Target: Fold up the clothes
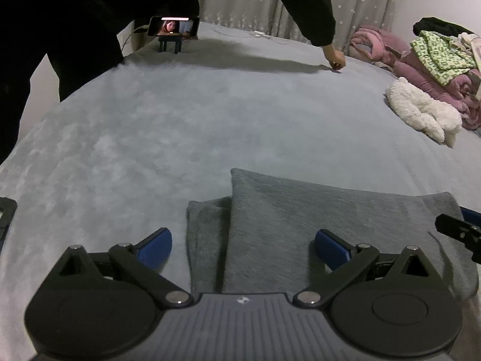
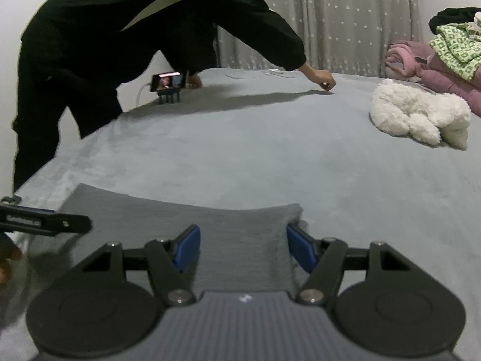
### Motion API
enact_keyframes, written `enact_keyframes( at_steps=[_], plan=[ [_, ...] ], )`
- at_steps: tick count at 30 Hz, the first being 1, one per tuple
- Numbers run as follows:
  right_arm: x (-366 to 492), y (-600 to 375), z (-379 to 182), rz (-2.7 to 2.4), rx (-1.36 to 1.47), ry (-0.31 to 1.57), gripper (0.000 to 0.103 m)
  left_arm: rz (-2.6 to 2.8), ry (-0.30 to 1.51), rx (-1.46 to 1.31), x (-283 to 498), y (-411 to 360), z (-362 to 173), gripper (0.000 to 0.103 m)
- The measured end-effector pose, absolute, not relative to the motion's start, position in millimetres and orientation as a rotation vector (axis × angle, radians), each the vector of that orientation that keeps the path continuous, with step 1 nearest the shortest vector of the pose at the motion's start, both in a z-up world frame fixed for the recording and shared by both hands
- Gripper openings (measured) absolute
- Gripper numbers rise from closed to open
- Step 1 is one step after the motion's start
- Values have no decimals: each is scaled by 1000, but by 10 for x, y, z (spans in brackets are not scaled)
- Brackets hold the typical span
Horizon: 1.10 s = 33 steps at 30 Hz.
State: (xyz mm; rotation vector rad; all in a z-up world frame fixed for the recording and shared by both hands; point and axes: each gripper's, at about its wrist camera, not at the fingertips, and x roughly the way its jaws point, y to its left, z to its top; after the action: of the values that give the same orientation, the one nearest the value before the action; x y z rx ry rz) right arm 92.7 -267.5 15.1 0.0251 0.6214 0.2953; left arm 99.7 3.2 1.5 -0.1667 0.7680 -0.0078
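A grey garment (image 1: 300,222) lies folded flat on the pale grey bedspread, a narrower folded layer sticking out at its left side. My left gripper (image 1: 243,248) hovers open over its near left part, blue pads wide apart, nothing held. My right gripper (image 2: 243,248) is open too, above the right part of the same grey garment (image 2: 186,219), whose right corner lies by the right pad. The right gripper's black tip (image 1: 460,233) shows at the edge of the left wrist view, and the left gripper's finger (image 2: 45,219) at the left of the right wrist view.
Across the bed a person in black (image 2: 150,30) leans over, one hand (image 2: 324,79) touching the bedspread. A phone on a stand (image 2: 166,85) sits at the far edge. A white fluffy item (image 2: 418,114) and a pile of pink and green clothes (image 1: 427,60) lie at the right.
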Motion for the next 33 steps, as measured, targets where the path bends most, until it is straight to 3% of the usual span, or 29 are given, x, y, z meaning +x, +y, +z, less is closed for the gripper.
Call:
enact_keyframes(
  at_steps=[6, 13, 22, 33],
  plan=[
    [880, -2506, 120, 347, -10, 629, 67, -84, 691, -138, 892, -104, 88, 102],
    [930, -2496, 70, 316, -15, 673, 71, -28, 776, -139, 965, -69, -99, 103],
    [864, -2363, 23, 355, -32, 678, 75, -71, 718, -137, 894, -120, -8, 101],
    [936, -2577, 3, 306, 9, 724, 79, -5, 780, -149, 993, 12, -135, 103]
  ],
)
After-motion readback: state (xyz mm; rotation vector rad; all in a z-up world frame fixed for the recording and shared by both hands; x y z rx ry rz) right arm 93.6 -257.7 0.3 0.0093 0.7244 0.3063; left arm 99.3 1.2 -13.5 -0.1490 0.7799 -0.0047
